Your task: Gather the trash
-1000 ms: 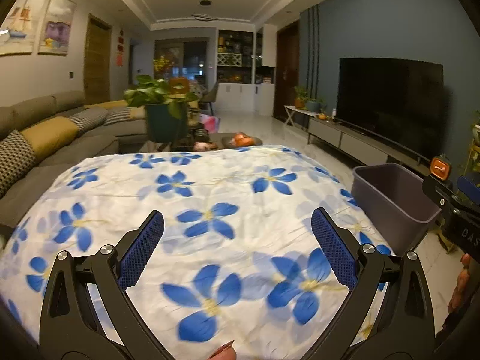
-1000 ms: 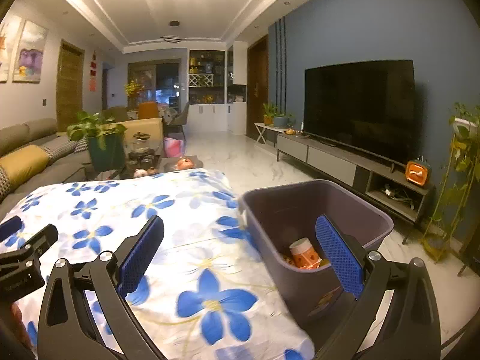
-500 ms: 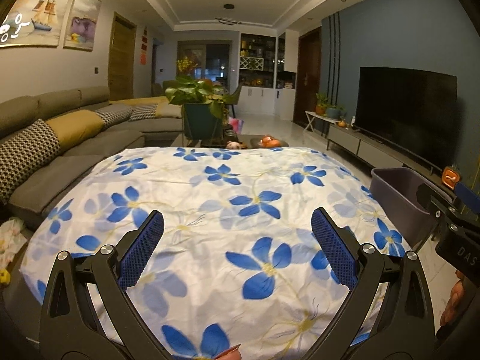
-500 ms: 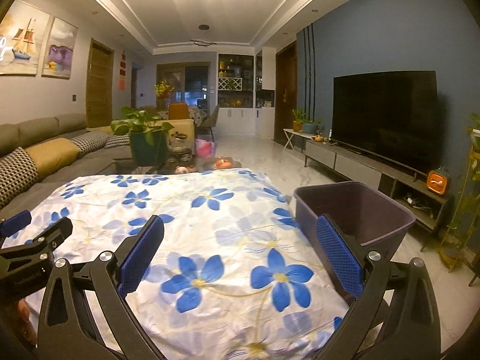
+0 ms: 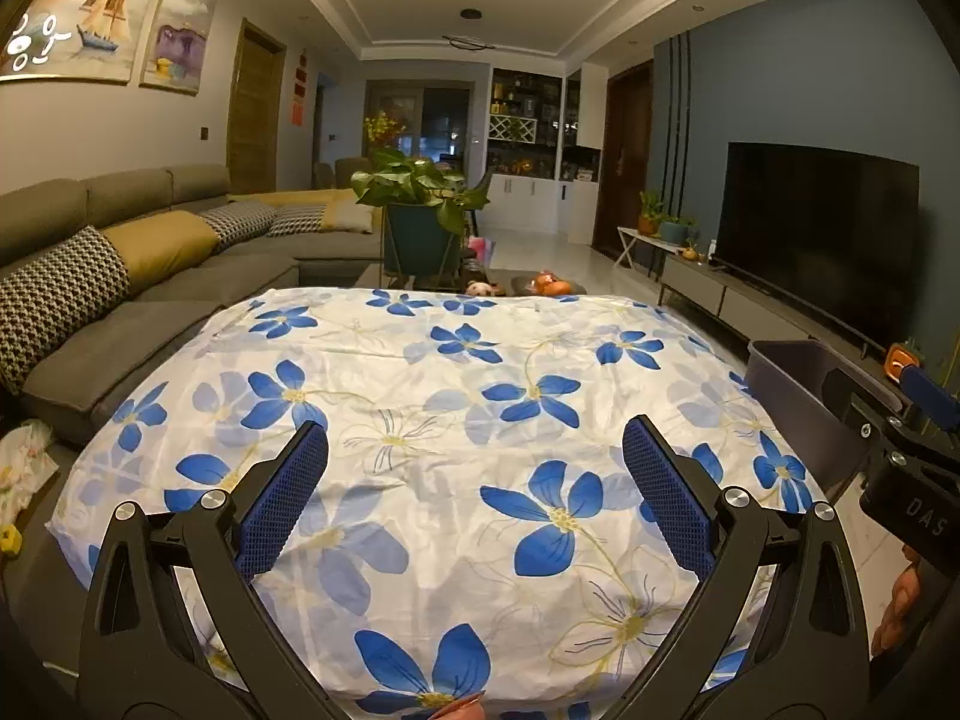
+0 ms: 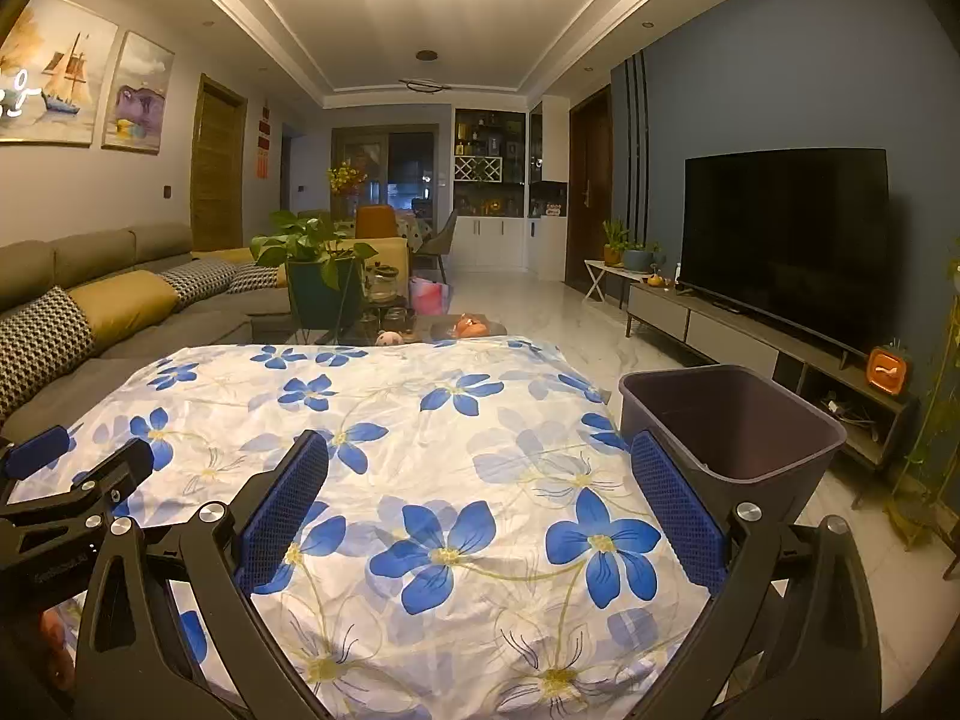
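Note:
A table covered by a white cloth with blue flowers fills the near field of both views; no trash shows on it. A dark purple bin stands on the floor at the table's right edge; its inside is hidden from here. My left gripper hovers open over the near part of the cloth, nothing between its blue pads. My right gripper is open too, over the cloth's near right, with the bin just beyond its right finger. Each gripper appears at the edge of the other's view.
A grey sofa with patterned cushions runs along the left. Behind the table stand a potted plant and a low table with small items. A TV on a long cabinet lines the right wall. Crumpled cloth lies at the sofa's foot.
Both grippers have pulled back and risen from the table; the cloth now shows whole and the bin looks smaller. The cup seen inside the bin earlier is out of sight. Both stay open.

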The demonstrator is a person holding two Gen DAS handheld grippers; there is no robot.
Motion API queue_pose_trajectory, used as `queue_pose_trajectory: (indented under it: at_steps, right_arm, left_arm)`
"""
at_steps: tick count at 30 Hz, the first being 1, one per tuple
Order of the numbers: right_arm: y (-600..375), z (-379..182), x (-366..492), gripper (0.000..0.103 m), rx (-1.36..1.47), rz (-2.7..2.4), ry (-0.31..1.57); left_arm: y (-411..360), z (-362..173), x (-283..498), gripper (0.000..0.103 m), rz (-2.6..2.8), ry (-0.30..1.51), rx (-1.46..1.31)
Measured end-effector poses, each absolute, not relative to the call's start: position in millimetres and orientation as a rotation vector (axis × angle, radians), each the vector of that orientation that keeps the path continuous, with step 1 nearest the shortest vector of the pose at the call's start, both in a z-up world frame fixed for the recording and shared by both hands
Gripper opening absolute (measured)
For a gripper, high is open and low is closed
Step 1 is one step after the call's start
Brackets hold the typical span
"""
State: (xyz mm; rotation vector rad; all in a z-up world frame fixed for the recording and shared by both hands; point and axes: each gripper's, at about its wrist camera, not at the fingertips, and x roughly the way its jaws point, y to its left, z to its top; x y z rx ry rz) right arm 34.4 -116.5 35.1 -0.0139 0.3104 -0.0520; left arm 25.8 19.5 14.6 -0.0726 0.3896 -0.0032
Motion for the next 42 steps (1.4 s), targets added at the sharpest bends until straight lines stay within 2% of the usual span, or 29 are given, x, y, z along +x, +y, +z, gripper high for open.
queue_pose_trajectory:
  at_steps: [42]
  right_arm:
    - [-136,35,27,0.097,0.011,-0.101,0.299]
  left_arm:
    - [0,20,28,0.097,-0.073,0.377,-0.071]
